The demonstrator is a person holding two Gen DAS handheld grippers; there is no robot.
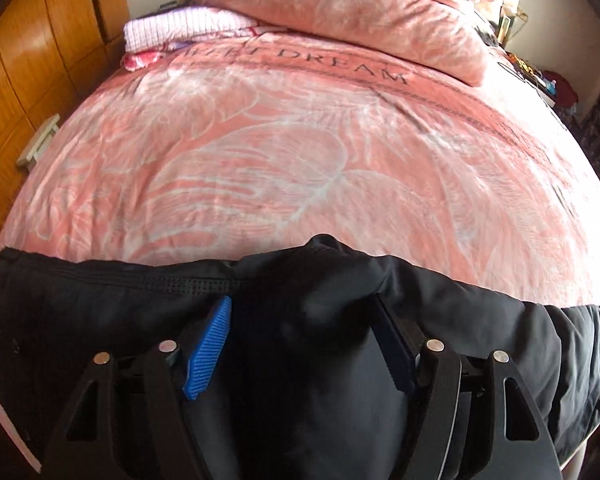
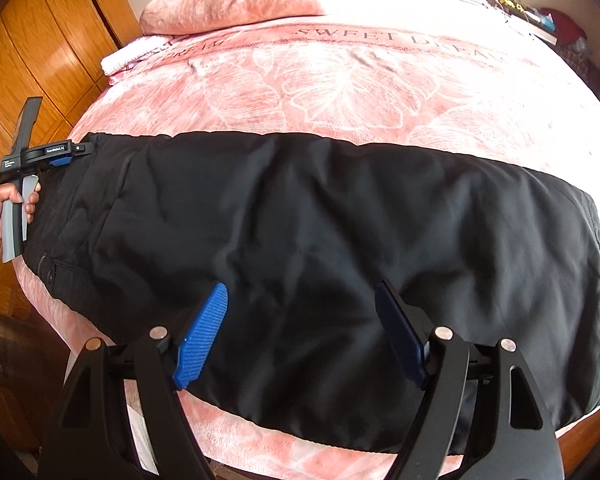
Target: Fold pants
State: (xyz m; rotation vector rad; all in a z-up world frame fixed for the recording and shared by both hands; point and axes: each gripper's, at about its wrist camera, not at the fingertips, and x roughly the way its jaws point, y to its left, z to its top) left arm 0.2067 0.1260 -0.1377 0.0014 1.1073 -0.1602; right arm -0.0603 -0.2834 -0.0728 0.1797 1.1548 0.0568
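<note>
**Mia:** Right wrist view is showing the black pants (image 2: 320, 248) lying flat across the pink blanket (image 2: 340, 92). They are stretching from one side of the bed to the other.

**Ben:** What is the right gripper (image 2: 300, 316) doing?

**Mia:** It is hanging over the near edge of the pants. Its blue fingers (image 2: 200, 336) are standing wide apart, and nothing is sitting between them.

**Ben:** And the other one?

**Mia:** The left gripper (image 2: 66, 156) is way over at the far left end of the pants, by the waist. A hand (image 2: 4, 212) is squeezing its handle. From here I cannot tell how its fingers are standing.

**Ben:** Is the left wrist view helping?

**Mia:** Yes. There the left gripper (image 1: 304, 320) is sitting low on the pants (image 1: 100, 312). Its fingers (image 1: 208, 352) are standing wide too, and a bump of black cloth is puffing up between them. The fingers are not pinching it shut.

**Ben:** What else is lying on the bed?

**Mia:** A big pink pillow (image 1: 360, 12) is resting at the far end. A folded white cloth (image 1: 180, 30) is sitting beside it. A brown wooden wardrobe (image 1: 28, 64) is standing along the left side.
</note>
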